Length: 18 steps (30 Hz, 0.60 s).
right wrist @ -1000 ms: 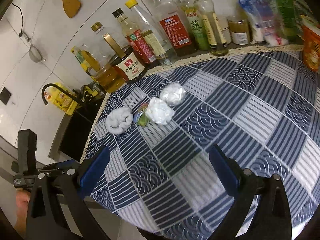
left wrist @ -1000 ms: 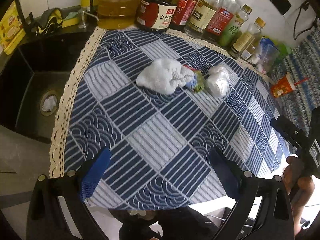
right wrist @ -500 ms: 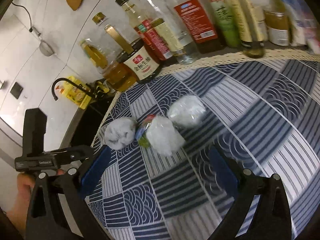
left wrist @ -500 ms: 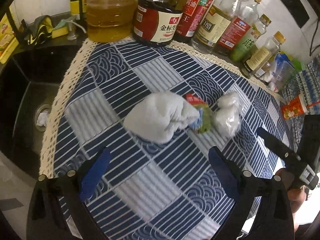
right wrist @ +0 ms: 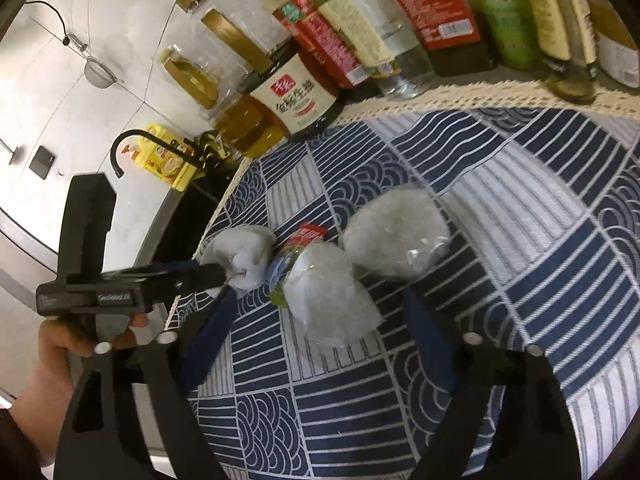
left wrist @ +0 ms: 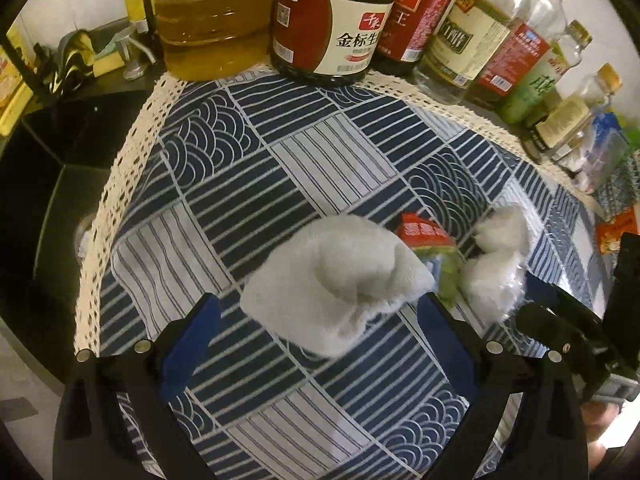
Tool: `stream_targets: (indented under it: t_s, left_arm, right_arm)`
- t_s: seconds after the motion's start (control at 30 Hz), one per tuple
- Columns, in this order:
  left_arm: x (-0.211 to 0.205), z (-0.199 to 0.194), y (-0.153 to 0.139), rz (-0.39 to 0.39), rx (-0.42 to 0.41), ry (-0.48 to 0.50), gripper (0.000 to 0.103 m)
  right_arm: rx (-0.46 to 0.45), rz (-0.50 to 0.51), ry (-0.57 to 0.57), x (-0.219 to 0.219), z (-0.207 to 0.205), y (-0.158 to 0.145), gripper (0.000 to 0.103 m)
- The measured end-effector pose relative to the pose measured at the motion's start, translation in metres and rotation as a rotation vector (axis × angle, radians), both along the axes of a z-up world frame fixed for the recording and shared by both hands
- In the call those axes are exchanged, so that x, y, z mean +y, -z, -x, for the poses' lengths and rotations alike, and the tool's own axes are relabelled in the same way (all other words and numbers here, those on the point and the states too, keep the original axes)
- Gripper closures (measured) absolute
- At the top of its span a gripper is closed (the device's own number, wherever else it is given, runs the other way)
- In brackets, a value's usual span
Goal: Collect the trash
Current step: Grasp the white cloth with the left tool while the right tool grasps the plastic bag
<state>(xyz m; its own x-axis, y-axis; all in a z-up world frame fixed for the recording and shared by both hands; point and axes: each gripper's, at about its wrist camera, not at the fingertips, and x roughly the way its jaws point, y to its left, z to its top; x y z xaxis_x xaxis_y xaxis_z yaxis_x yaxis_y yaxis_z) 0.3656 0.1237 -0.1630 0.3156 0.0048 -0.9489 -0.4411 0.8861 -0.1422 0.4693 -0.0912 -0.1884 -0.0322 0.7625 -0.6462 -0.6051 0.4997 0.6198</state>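
Trash is sitting mid-cloth on the blue patterned tablecloth [left wrist: 248, 184]: a white wad [left wrist: 332, 276], a crumpled snack wrapper [left wrist: 430, 244] touching it, then two clear plastic balls [right wrist: 332, 292] [right wrist: 396, 236] just beside. Left gripper [left wrist: 318, 320] is hanging wide over the wad, jaws straddling it, not pressing yet. Right gripper [right wrist: 316, 312] is closing, nearer plastic ball between its jaws, pads not touching that I can see. Risks, I'd say: both tools are crowding one tight pile, so fingers could clash or knock the wrapper away; slick plastic may squirt out; a low pinch may snag the cloth. Containers: oil jug [left wrist: 208, 20] part full of amber oil, soy jar [left wrist: 328, 28] dark, bottles [left wrist: 472, 32] along the wall, fill unclear. Sink [left wrist: 44, 184] beside the cloth, contents unclear.
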Motion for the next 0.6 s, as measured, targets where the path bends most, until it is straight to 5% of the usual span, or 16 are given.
stream_targets:
  t_s: [0.13, 0.23, 0.3, 0.6]
  left_arm:
    - [0.004, -0.012, 0.011, 0.002, 0.02, 0.017, 0.008]
    - [0.0, -0.019, 0.019, -0.012, 0.041, 0.051, 0.016]
    - [-0.001, -0.02, 0.021, 0.004, 0.038, 0.053, 0.034]
    - [-0.006, -0.017, 0.008, -0.005, 0.01, 0.084, 0.061]
  right_arm:
    - [0.002, 0.013, -0.022, 0.008, 0.0, 0.007, 0.034]
    - [-0.009, 0.029, -0.009, 0.007, -0.002, 0.009, 0.054]
    - [-0.016, 0.026, -0.003, 0.004, -0.002, 0.01, 0.056]
    - [-0.022, 0.003, 0.028, -0.009, 0.007, 0.0, 0.057]
